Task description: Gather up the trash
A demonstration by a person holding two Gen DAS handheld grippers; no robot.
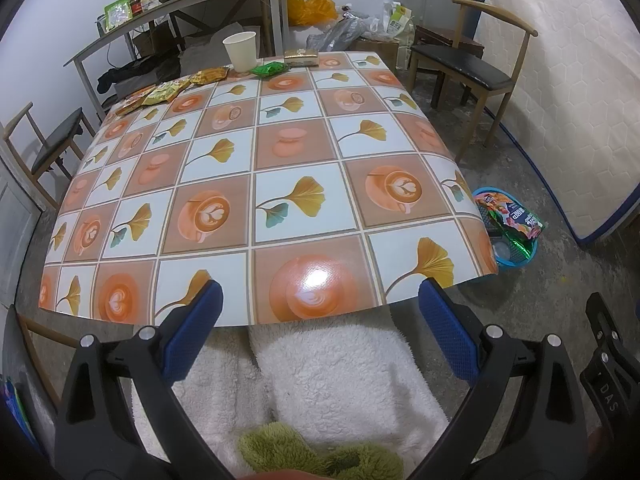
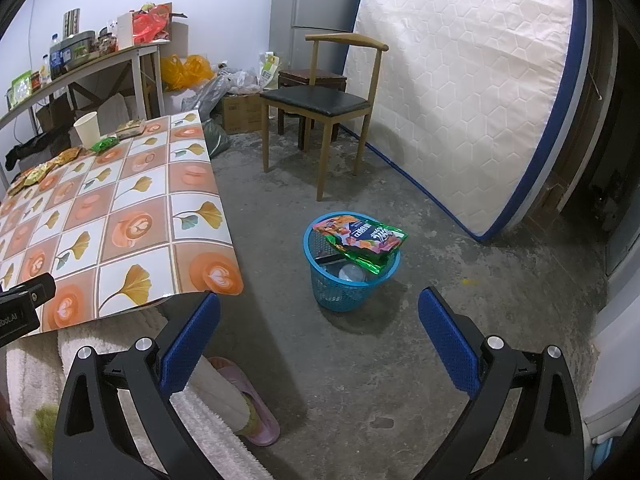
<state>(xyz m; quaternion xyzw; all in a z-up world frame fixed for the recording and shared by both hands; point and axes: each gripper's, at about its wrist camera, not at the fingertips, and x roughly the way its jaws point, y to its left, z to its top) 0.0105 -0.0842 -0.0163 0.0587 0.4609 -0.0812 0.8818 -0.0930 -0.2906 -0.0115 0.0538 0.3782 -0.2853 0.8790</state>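
Tongs (image 2: 319,336) wide; glossy green wrapper (image 2: 366,242) basketed.

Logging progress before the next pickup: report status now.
Left gripper open, empty. Right gripper open, empty. Snack bag rests across blue basket rim. Wrappers, paper cup on table's far edge. Path clear.

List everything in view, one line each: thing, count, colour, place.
Table: one, orange-and-white patterned cloth, centre.
Paper cup: one, white, table's far edge.
Snack wrappers: several, yellow and orange, far left edge.
Green wrapper: one, beside the cup.
Gold packet: one, far edge.
Bin: one, blue, on the floor right of the table.
Snack bag: one, green and orange, lying across the bin's rim.
Chair: one, wooden, black seat, by the mattress.
Left claw: open, empty.
Right claw: open, empty.
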